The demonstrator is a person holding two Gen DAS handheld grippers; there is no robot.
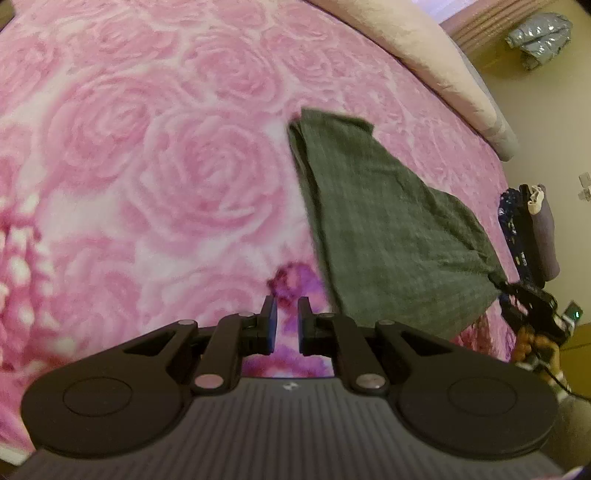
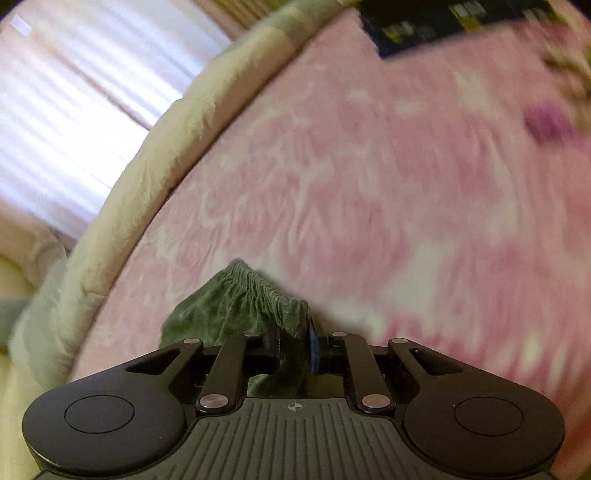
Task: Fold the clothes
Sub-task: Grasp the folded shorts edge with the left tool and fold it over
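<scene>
From the left wrist view, the left tongs (image 1: pixel 287 319) hang over the pink rose-patterned blanket (image 1: pixel 155 166) on the bed with the pads drawn close together, a narrow slit between them and nothing in it; only blanket shows through the gap. The green garment (image 1: pixel 380 225) lies from about 12 o'clock to 3 o'clock of those tongs, already doubled into a long, narrow strip, its far end resting flat on the blanket and its near end pulled up toward 3 o'clock, where the right tongs (image 1: pixel 506 286) pinch its corner. A rolled cream quilt (image 1: pixel 436 70) borders the bed at 1 o'clock. From the right wrist view, which is smeared by blur, the right tongs (image 2: pixel 295 345) are closed on the gathered, elasticated edge of the green garment (image 2: pixel 236 302); cloth bunches up between the pads and spills toward 11 o'clock. The blanket (image 2: pixel 388 166) fills the rest, with the cream quilt (image 2: pixel 147 158) at 10 o'clock and a dark folded item (image 2: pixel 443 26) at 1 o'clock. I judge the folding to be partly done: a lengthwise fold is in place, while the crosswise fold and final squaring are left.
</scene>
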